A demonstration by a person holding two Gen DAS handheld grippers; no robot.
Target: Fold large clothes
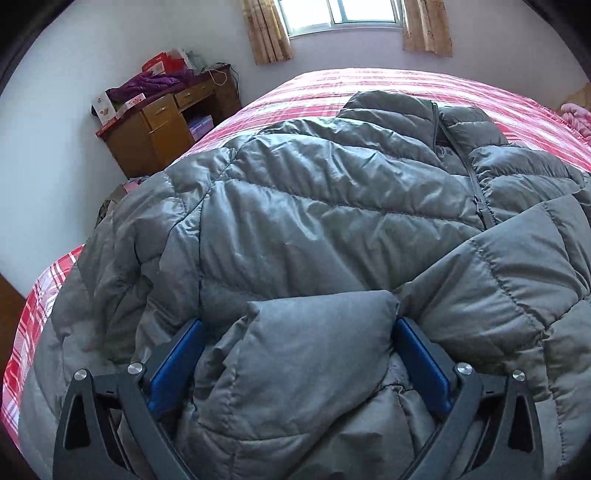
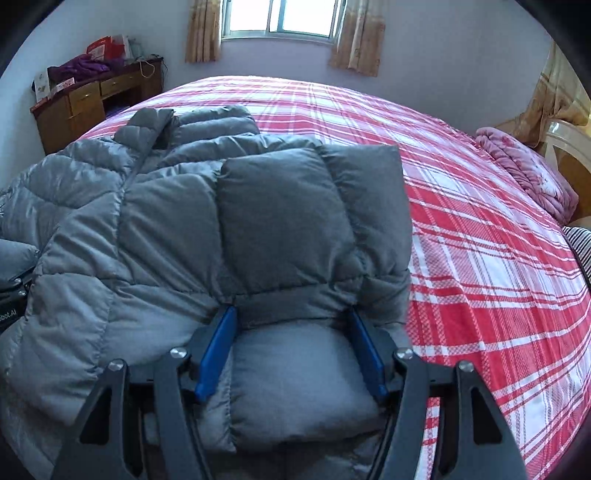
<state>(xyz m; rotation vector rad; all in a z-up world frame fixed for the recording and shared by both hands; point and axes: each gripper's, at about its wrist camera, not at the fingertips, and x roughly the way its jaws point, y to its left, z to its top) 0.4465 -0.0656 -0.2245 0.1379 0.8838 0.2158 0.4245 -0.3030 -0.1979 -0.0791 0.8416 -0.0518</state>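
Note:
A grey quilted down jacket (image 1: 314,206) lies on the bed, zip up, collar toward the window; it also shows in the right wrist view (image 2: 147,206). My left gripper (image 1: 299,332) has its blue pads wide apart with a puffy fold of the jacket bulging between them. My right gripper (image 2: 293,314) also stands wide, its blue pads on either side of a thick fold at the jacket's right edge. Part of the left gripper's body shows at the left edge of the right wrist view (image 2: 11,295).
The bed carries a red and white plaid sheet (image 2: 480,240). A pink blanket (image 2: 528,177) lies at its right side. A wooden desk (image 1: 166,118) with purple clothes and boxes stands by the far left wall. A curtained window (image 2: 280,18) is behind the bed.

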